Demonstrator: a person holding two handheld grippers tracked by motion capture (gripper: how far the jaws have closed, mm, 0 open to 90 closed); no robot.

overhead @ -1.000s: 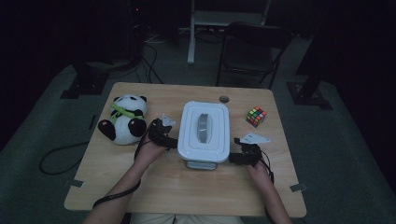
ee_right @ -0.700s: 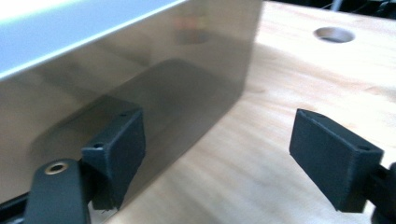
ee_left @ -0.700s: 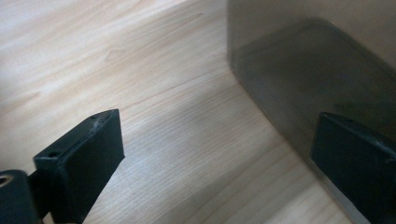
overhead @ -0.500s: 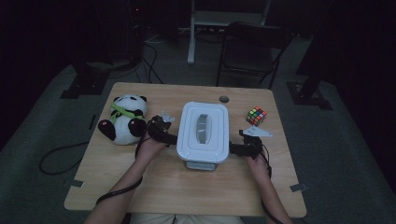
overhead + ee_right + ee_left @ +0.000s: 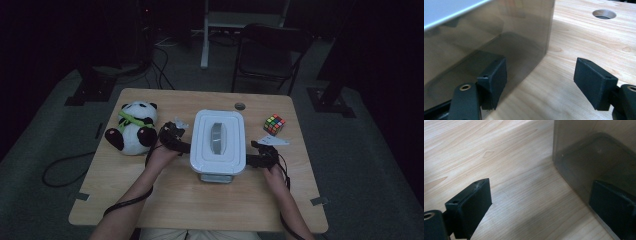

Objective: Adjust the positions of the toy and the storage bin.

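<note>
High view: lidded container (image 5: 218,141) mid-tabletop, left tool (image 5: 176,141) and right tool (image 5: 258,160) flanking its sides, both spread, gripping nothing. Lid (image 5: 218,137) on, container unlifted; likely grasp pending.

— What am I looking at in the middle of the table (image 5: 165,210)?

— From my high view, a rectangular container (image 5: 218,142) with a white lid (image 5: 207,135) and a grey handle (image 5: 217,136) set along its top. The lid is on.

— And the body?

— Smoky and translucent (my gripper views sit right against it) (image 5: 584,162) (image 5: 486,37). It stands upright, flat on the wood, its long sides running away from me, roughly central on the table.
</note>
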